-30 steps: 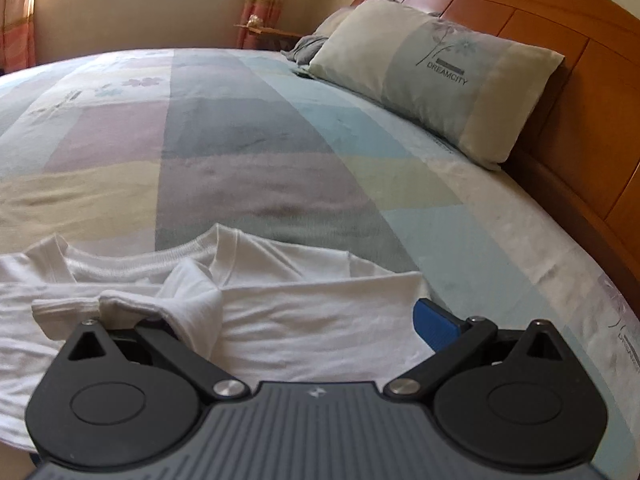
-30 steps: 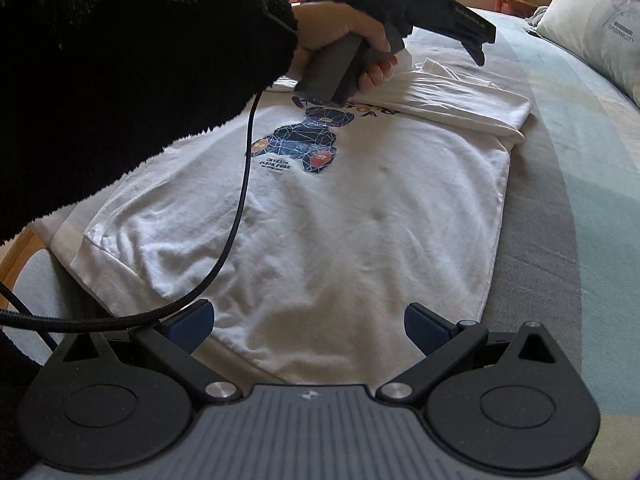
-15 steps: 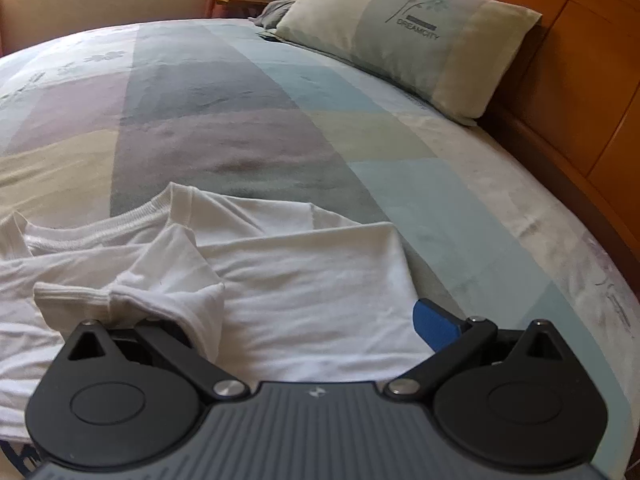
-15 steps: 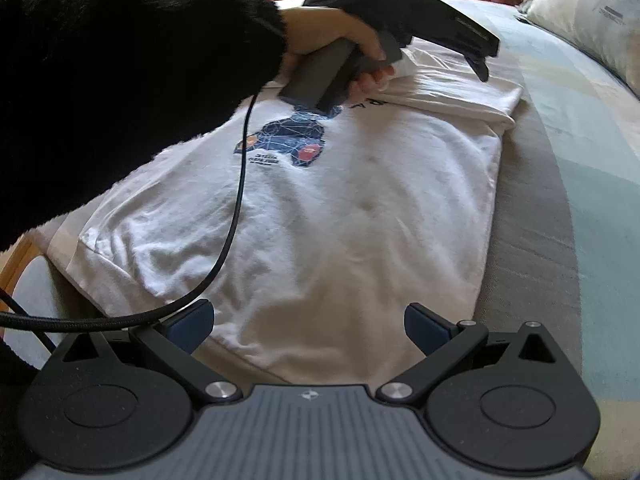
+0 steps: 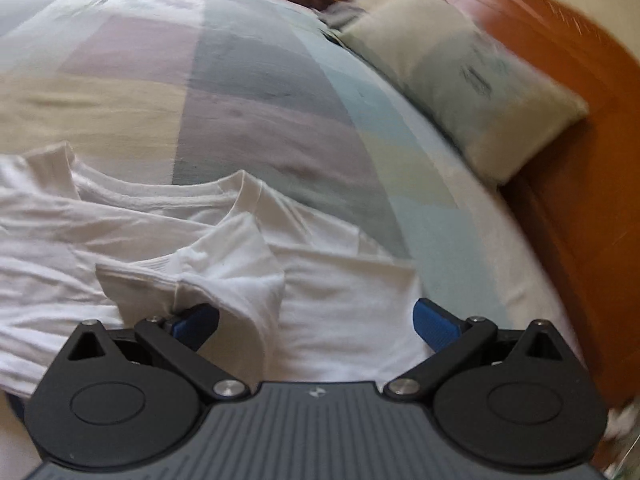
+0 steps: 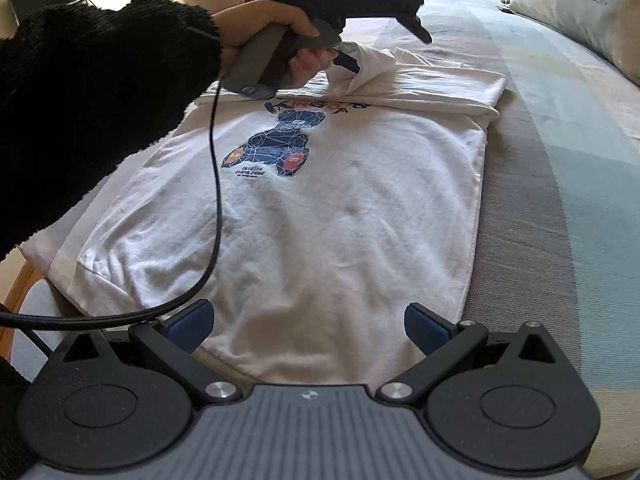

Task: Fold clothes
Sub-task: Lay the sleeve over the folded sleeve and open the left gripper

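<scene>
A white T-shirt [image 6: 344, 216] with a dark bear print [image 6: 276, 152] lies flat on the bed, its sleeves folded across the shoulders. In the left wrist view the shirt [image 5: 344, 308] fills the foreground, collar [image 5: 160, 196] towards the far side. My left gripper [image 5: 316, 320] is open; a fold of sleeve [image 5: 236, 280] is draped over its left finger. It also shows in the right wrist view [image 6: 376, 28], held above the shirt's top edge. My right gripper [image 6: 308, 324] is open and empty, just above the shirt's hem.
The bed has a patchwork cover [image 6: 560, 160] of pastel blocks. A pillow [image 5: 472, 92] leans on the wooden headboard [image 5: 580, 160]. A black cable [image 6: 216, 184] hangs from the left gripper across the shirt. The bed's wooden edge [image 6: 16, 292] is at lower left.
My left gripper has lifted and swung, and the sleeve fold has slipped so its left finger pad now shows. My right gripper has barely moved.
</scene>
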Motion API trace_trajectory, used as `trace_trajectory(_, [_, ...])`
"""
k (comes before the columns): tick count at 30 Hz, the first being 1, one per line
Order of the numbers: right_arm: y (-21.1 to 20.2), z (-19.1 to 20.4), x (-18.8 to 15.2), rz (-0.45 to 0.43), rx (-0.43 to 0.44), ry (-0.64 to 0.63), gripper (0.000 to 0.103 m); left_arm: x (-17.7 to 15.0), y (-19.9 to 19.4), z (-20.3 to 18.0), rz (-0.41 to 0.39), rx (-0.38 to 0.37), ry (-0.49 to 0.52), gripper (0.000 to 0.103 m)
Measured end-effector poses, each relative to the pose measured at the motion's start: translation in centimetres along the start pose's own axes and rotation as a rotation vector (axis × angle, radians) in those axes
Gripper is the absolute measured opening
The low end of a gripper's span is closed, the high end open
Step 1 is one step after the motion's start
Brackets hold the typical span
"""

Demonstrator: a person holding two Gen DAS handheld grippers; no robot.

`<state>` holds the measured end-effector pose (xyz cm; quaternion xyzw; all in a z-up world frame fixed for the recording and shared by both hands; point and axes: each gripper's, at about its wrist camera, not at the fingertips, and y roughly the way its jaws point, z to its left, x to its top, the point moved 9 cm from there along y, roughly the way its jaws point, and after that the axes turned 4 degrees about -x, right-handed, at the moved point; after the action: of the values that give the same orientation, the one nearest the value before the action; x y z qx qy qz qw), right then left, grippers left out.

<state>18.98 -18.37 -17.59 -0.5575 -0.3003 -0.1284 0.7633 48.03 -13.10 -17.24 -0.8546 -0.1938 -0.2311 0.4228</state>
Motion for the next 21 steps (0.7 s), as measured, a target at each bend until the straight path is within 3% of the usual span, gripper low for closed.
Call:
trace_trajectory(4, [-0.1,-0.3,0.0,-0.001,-0.003,0.015,0.103,-0.7,0.6,-3.0,0.008,-0.055,0.139,0.102])
trace_trajectory(8, [0.1,-0.5,-0.1,0.006,-0.004,0.029,0.103,-4.1,1.9,-6.2,0.173,-0.081,0.459,0.102])
trace_trajectory(11, [0.2,-0.5,-0.1,0.008,-0.008,0.029,0.103,-6.6,2.4,-6.2,0.285,-0.054,0.609,0.102])
trace_trajectory(13, [0.2,-0.5,-0.1,0.005,-0.008,0.033,0.103,-6.9,2.2,-5.6,0.294,-0.049,0.599,0.102])
trace_trajectory(15, [0.2,-0.6,-0.1,0.006,-0.010,0.035,0.103,-6.3,1.5,-4.6,0.269,-0.060,0.521,0.102])
trace_trajectory(21, [0.4,-0.6,-0.1,0.007,-0.007,0.035,0.103,-4.0,0.3,-1.1,0.163,-0.145,0.135,0.102])
